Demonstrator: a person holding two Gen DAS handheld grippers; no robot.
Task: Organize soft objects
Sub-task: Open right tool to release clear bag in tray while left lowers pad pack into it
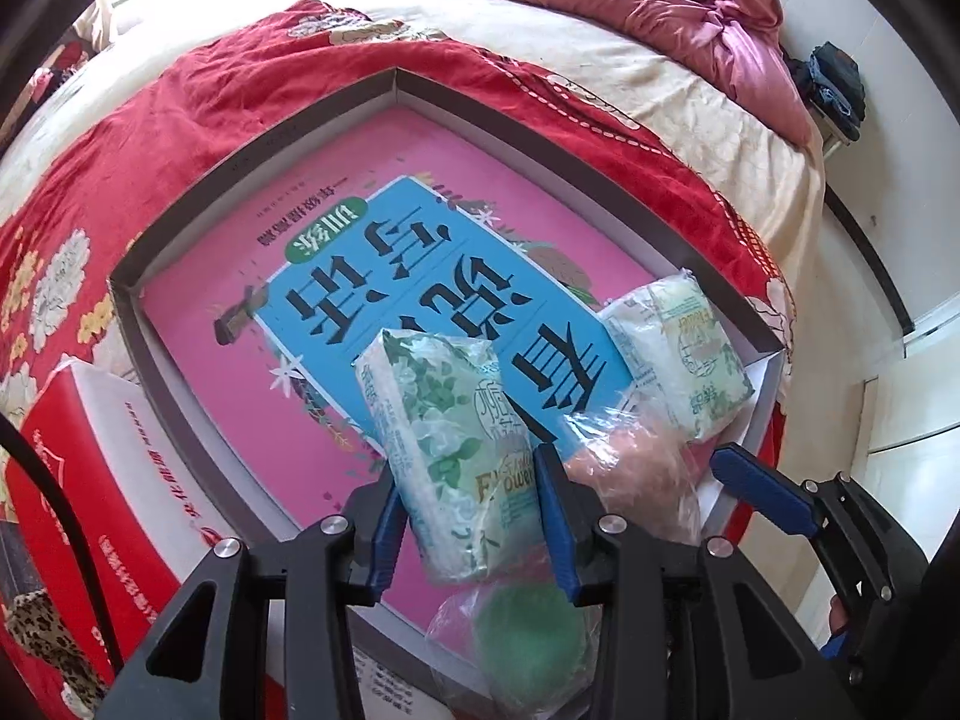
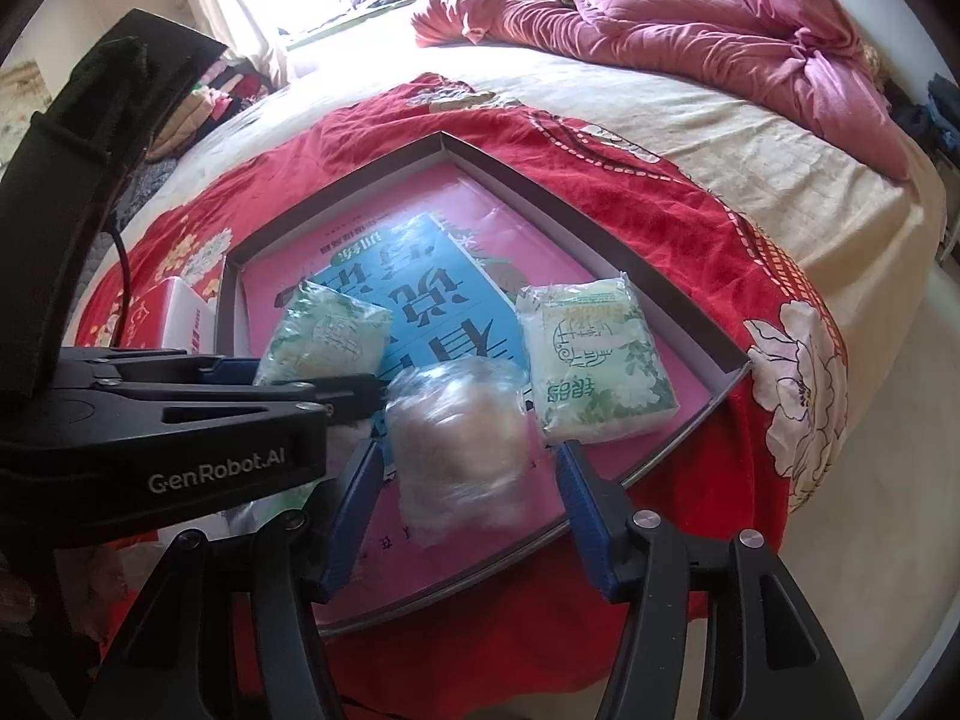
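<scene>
Tissue packs are collecting in the shallow box (image 2: 600, 204) that is lying on the red bedspread (image 2: 690, 192) of the bed. One green-and-white tissue pack (image 2: 600, 354) is already lying flat inside, near the box's right corner. The left hand-held gripper (image 1: 468, 516) is clamping a second tissue pack (image 1: 450, 450) between its blue pads and holding it over the pink box floor, so this one is looking close to being placed. The right hand-held gripper (image 2: 471, 492) is straddling a pinkish soft thing wrapped in clear plastic (image 2: 459, 456), its pads standing apart from the wrap, not pressing on it. A green wrapped item (image 1: 528, 636) is sitting at the box's near edge, seemingly awaiting sorting. By my judgement the job is roughly midway: one pack settled, two in hand or nearly, one left.
</scene>
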